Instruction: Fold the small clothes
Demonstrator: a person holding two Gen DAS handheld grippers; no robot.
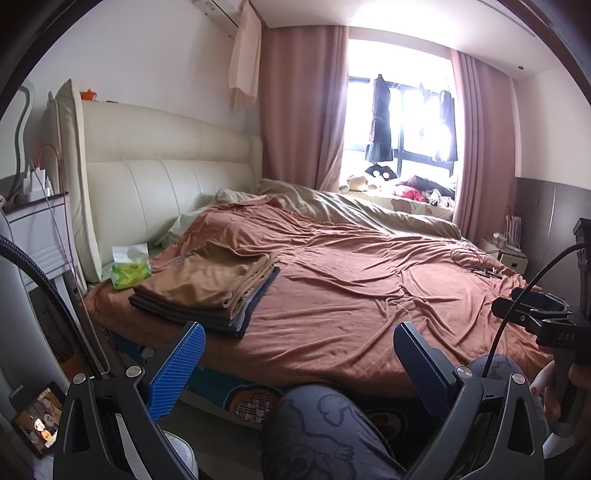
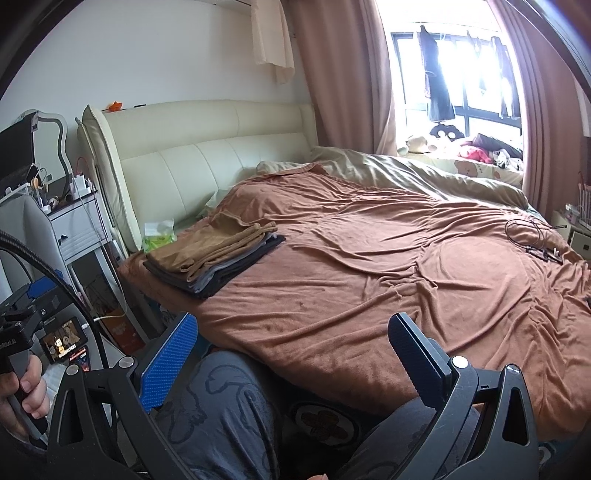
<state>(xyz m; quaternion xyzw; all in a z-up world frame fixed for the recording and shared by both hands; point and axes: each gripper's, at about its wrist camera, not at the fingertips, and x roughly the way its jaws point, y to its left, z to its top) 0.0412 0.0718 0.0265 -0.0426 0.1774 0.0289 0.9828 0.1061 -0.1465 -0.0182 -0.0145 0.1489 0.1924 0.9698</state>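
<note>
hand-held gripper (image 1: 295,354) open, empty (folded stack (image 1: 207,291) apart)

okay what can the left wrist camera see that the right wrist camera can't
Only the left wrist view shows the right gripper's black handle and the wall-mounted white air conditioner. Only the right wrist view shows the hand on the left gripper's handle and a curvy-framed mirror. Both share the stack of folded brown and grey clothes, the green tissue pack, the rust-brown bedspread, and open, empty blue-padded fingers.

Home bedroom, padded headboard (image 1: 162,177), rumpled bed (image 1: 351,280), curtained window (image 1: 399,122)
</note>
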